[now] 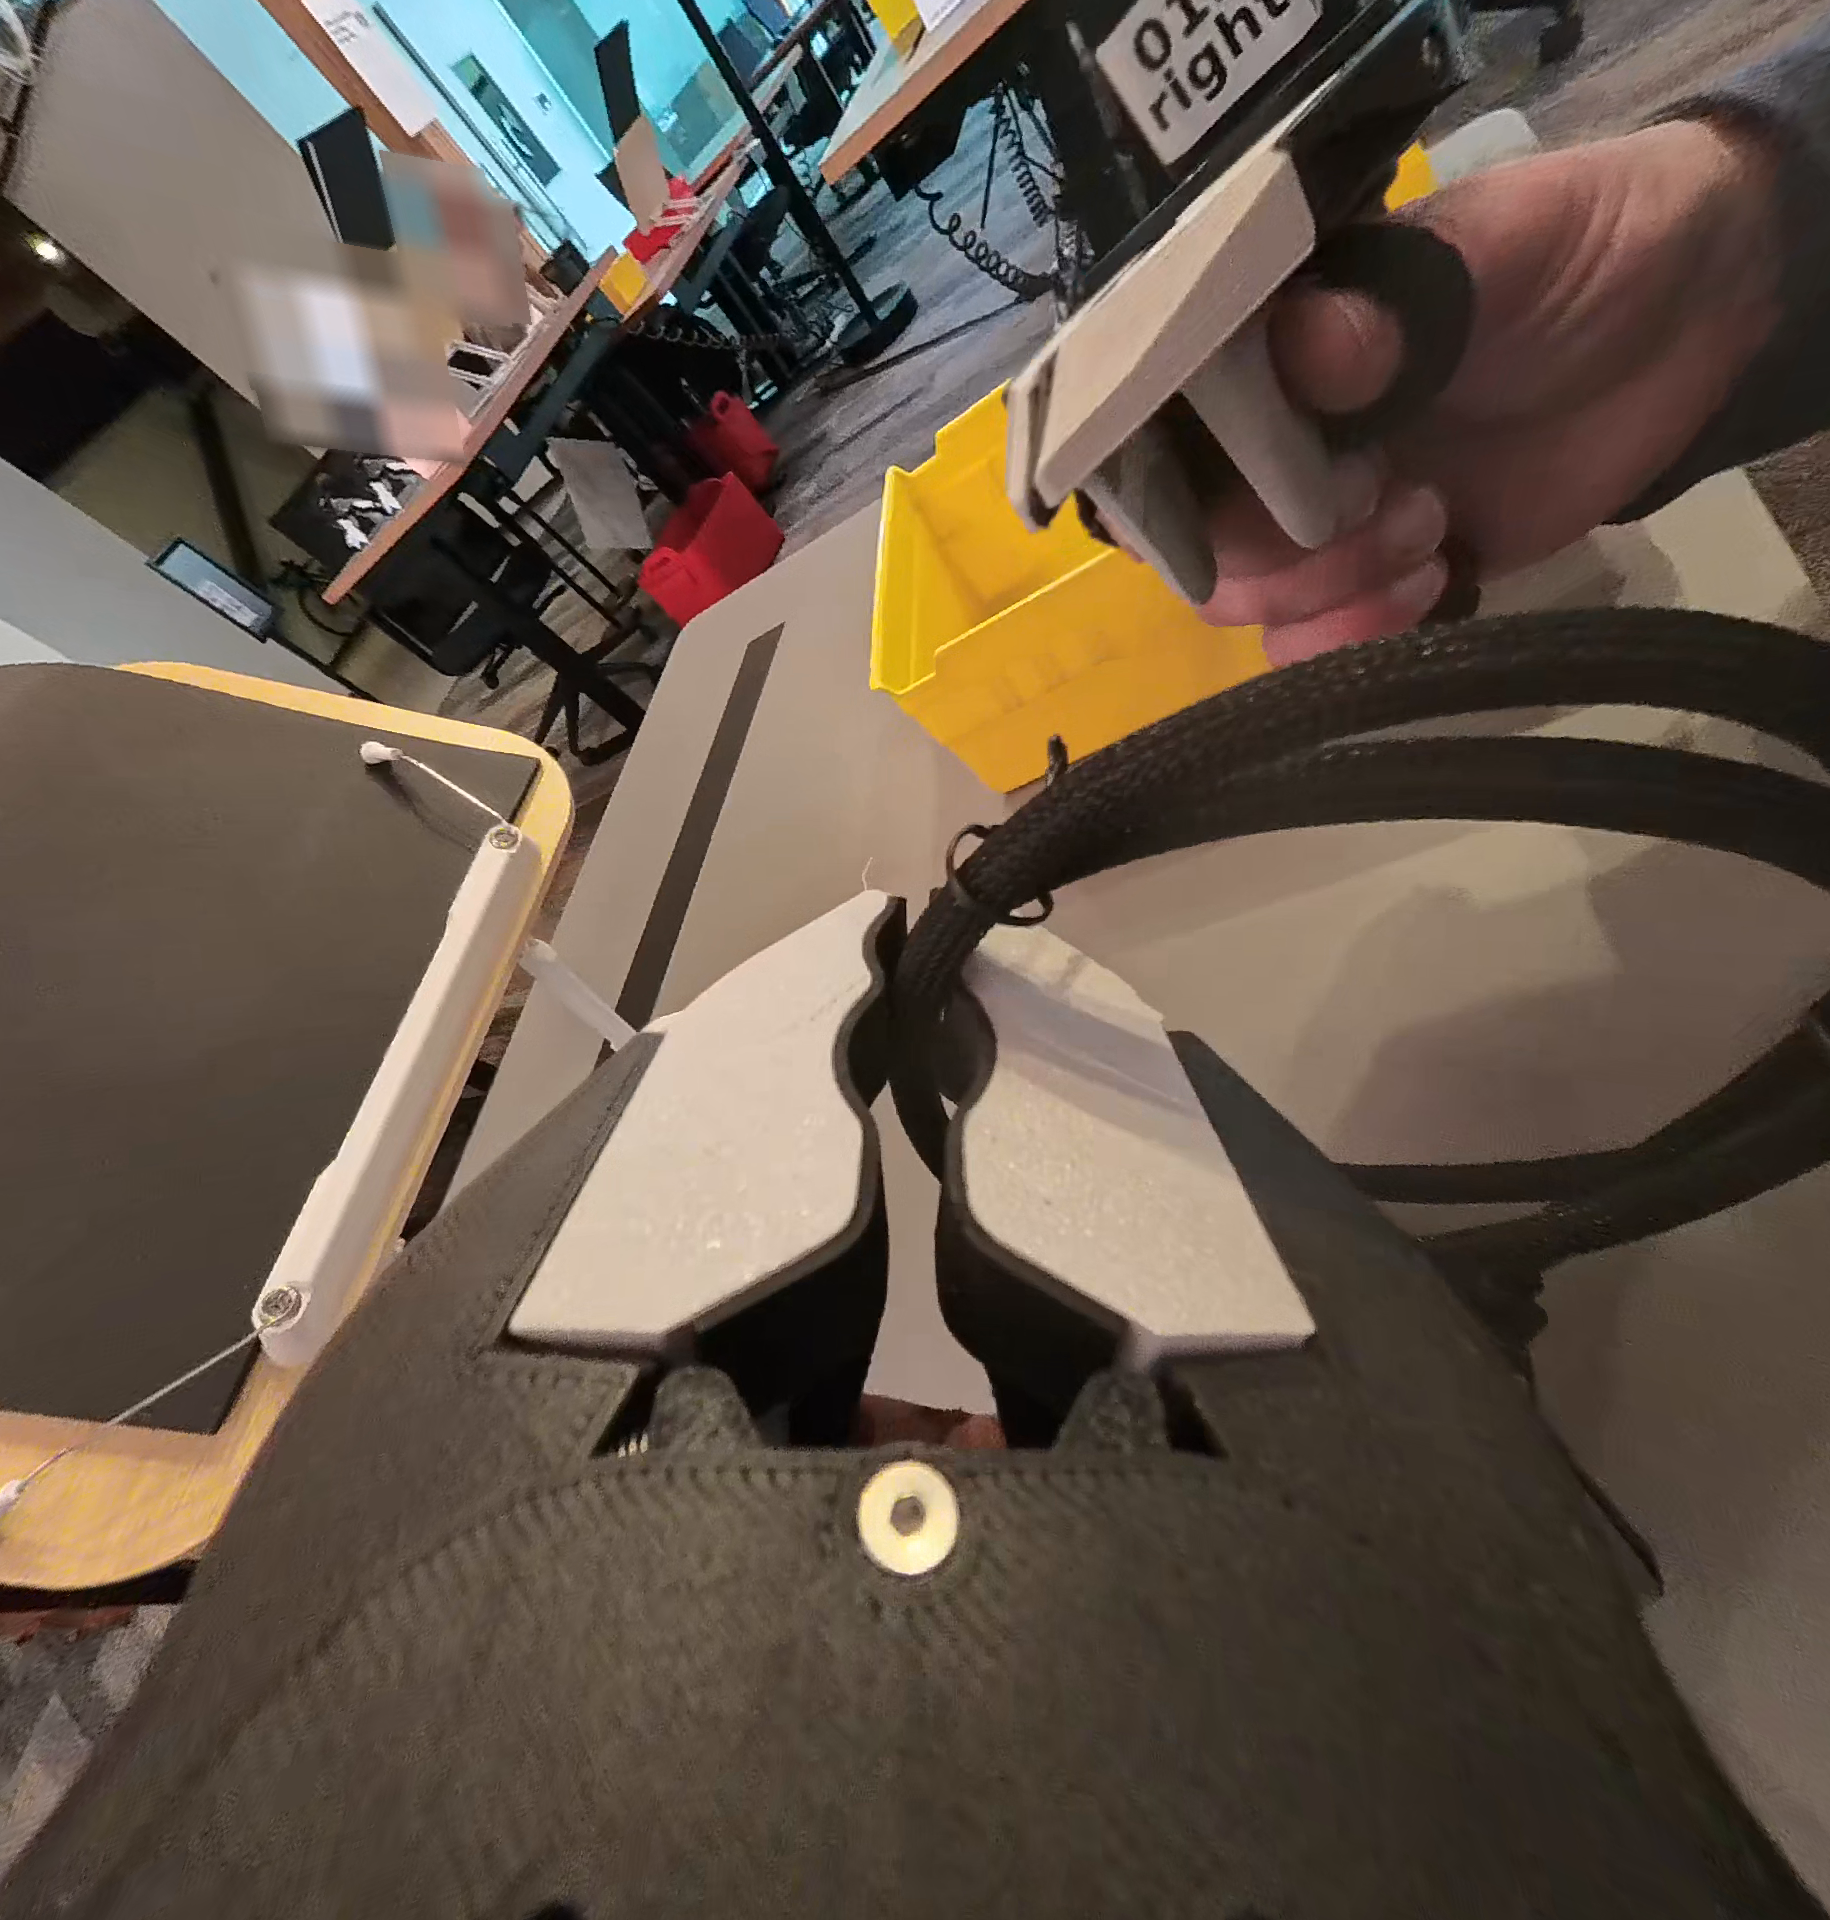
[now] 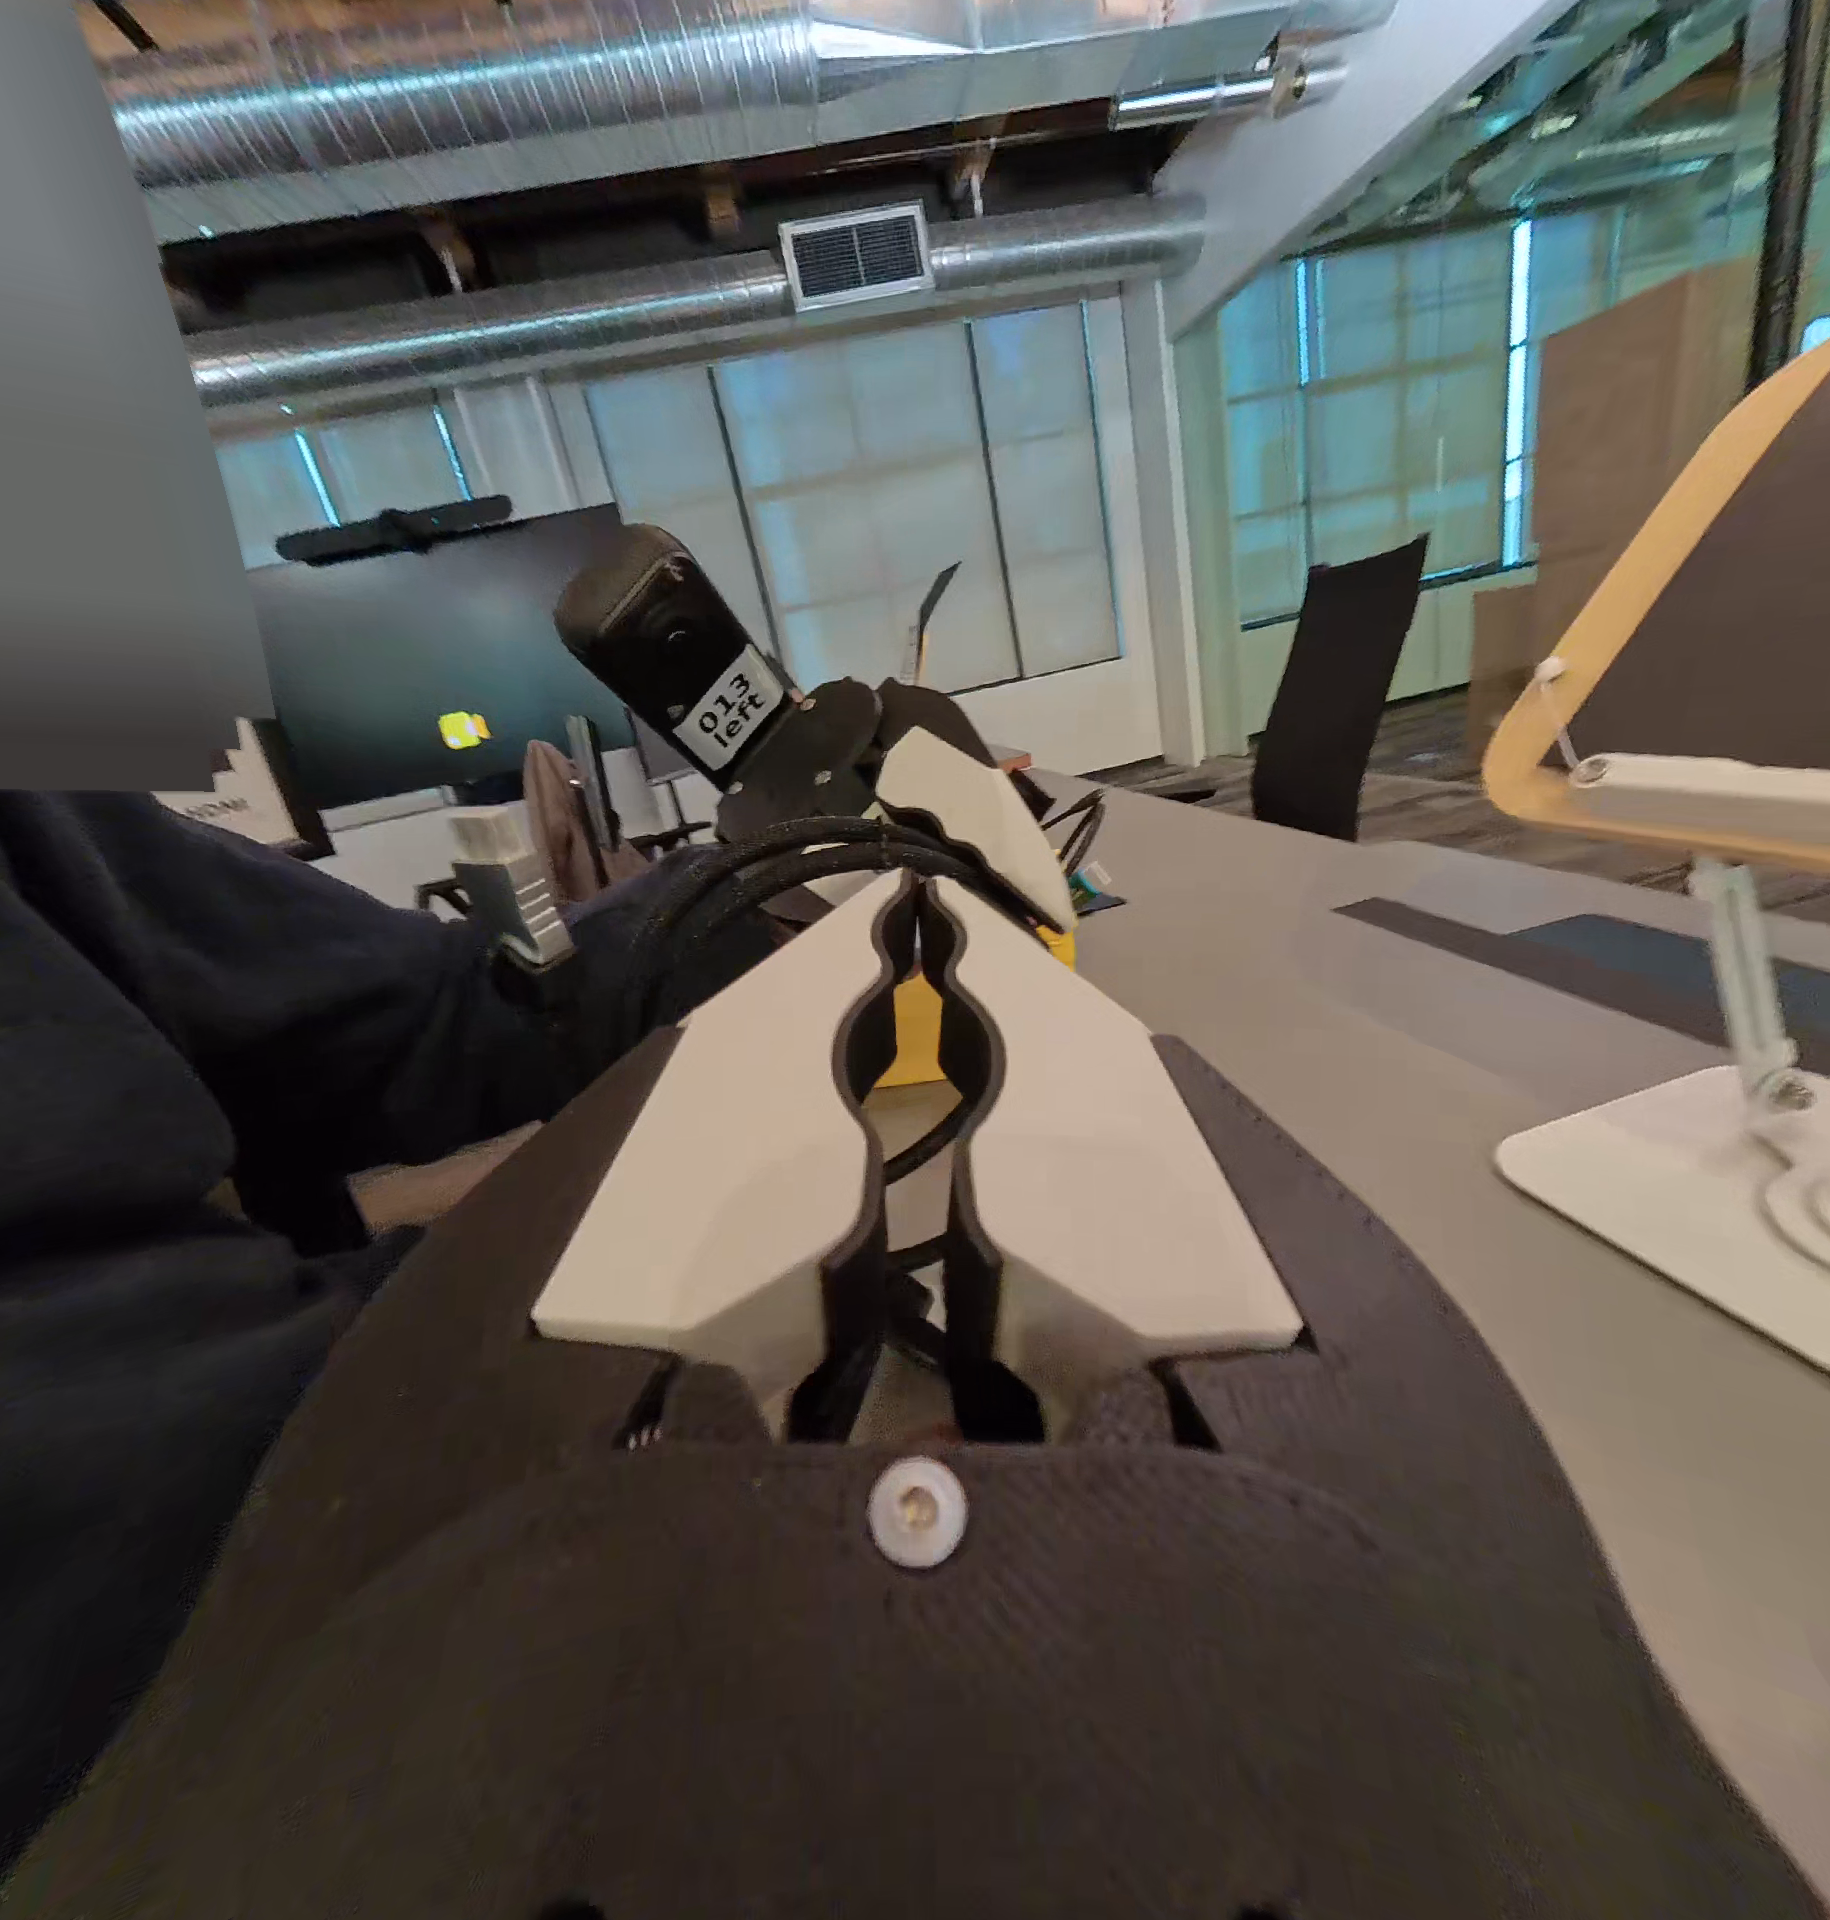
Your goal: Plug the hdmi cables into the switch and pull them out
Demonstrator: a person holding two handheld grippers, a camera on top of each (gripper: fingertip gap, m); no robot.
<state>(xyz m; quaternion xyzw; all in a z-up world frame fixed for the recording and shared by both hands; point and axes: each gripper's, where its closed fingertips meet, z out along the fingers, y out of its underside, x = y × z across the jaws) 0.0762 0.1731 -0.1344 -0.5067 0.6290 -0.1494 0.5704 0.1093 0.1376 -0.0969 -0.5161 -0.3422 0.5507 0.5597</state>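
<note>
Left wrist view: the left gripper (image 1: 916, 956) is clamped on a braided black hdmi cable (image 1: 1410, 717) looping right, above the grey table (image 1: 1306, 987).

Right wrist view: the right gripper (image 2: 916, 899) has its fingers together, holding nothing. No switch shows, so I'd guess they are only carrying the cable; next, find a port.

Open-plan office or lab workspace. Rows of long wood-topped desks (image 1: 620, 301) on black frames, red bins (image 1: 708, 545) beneath, yellow parts bin (image 1: 1004, 623) on grey table (image 1: 1306, 935). Exposed silver ducts (image 2: 578, 94) and vent grille (image 2: 857, 255) overhead, tall paned windows (image 2: 890, 499), large dark wall screen (image 2: 423, 665), black office chair (image 2: 1326, 696).
</note>
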